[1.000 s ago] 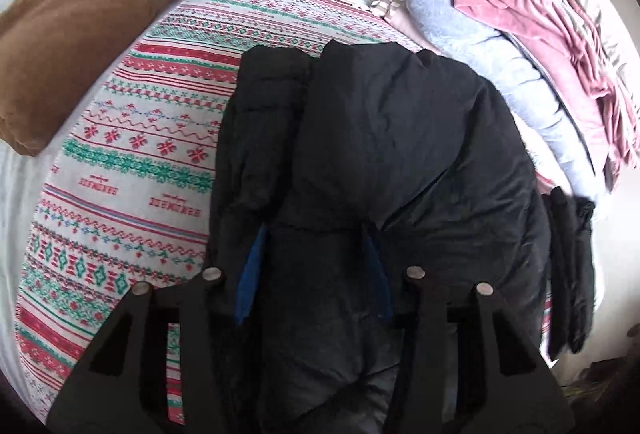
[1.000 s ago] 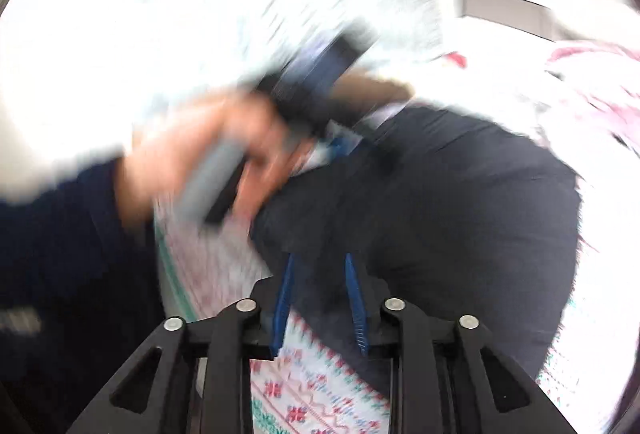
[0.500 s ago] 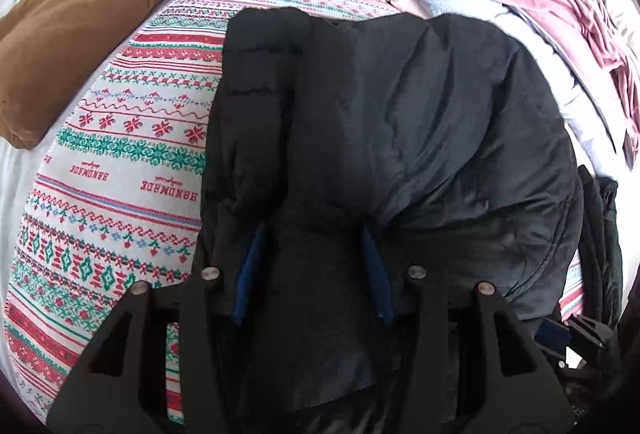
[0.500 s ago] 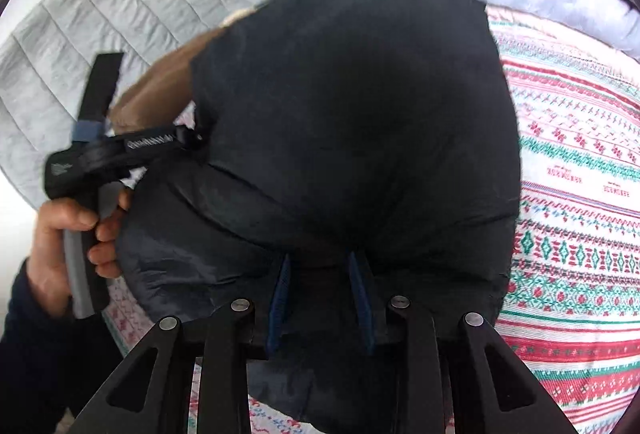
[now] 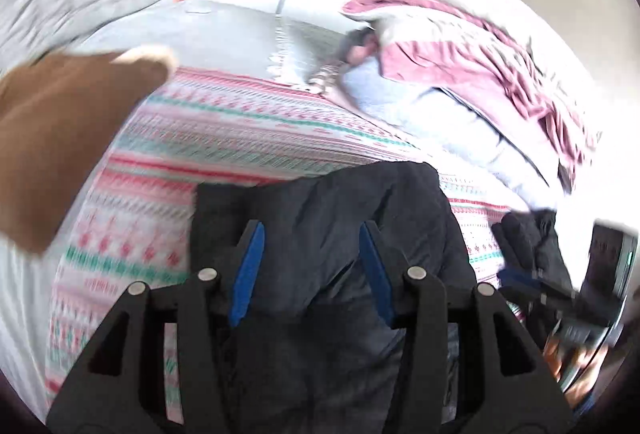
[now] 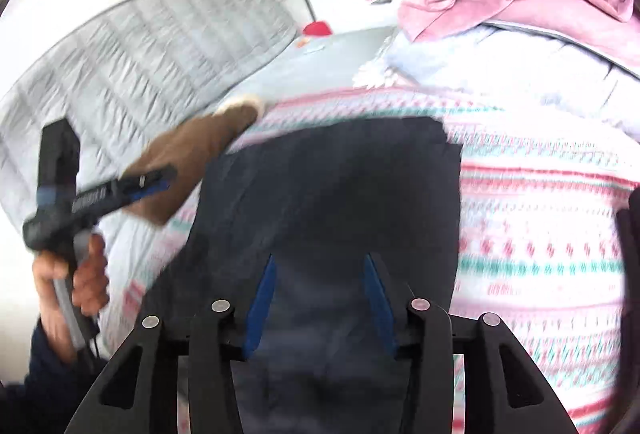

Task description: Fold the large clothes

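On the patterned blanket [image 6: 540, 218], the black jacket [image 6: 340, 193] lies folded compact; left gripper [image 5: 312, 266] stands apart, right gripper [image 6: 320, 290] is opening, nothing visibly pinched.

Left gripper [image 5: 310, 266] fingers parted; right gripper [image 6: 320, 294] opening.

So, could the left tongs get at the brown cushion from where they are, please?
Probably yes: the left tongs stand open over the jacket, and only bare blanket lies between them and the cushion.
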